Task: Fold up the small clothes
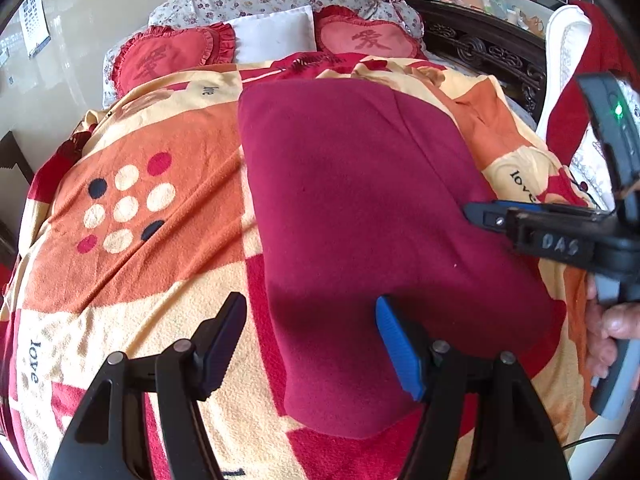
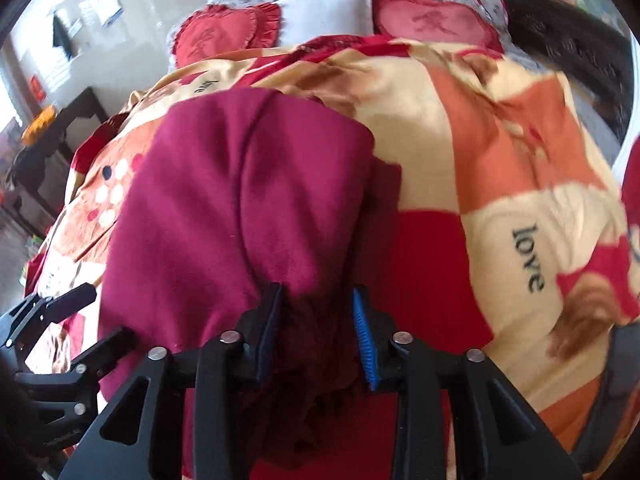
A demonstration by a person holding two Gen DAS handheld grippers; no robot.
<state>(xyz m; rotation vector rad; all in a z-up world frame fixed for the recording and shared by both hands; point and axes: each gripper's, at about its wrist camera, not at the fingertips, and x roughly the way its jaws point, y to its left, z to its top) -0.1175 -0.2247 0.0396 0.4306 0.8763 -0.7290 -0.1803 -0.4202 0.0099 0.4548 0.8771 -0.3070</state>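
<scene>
Centre frame on the patterned orange blanket (image 1: 132, 280) lies my dark red fleece garment (image 1: 360, 200), partly folded; right gripper (image 2: 316, 336) pinches a bunched edge, left gripper (image 1: 312, 344) gapes empty; more folds left, I judge.

Left of the maroon garment (image 1: 360, 220), the patterned blanket (image 1: 132, 280) lies bare and open to a pass. Heart cushions (image 1: 168, 58) and a white pillow (image 1: 276, 34) bar the bed's far end; a carved dark headboard (image 1: 488, 48) walls the right side.
</scene>
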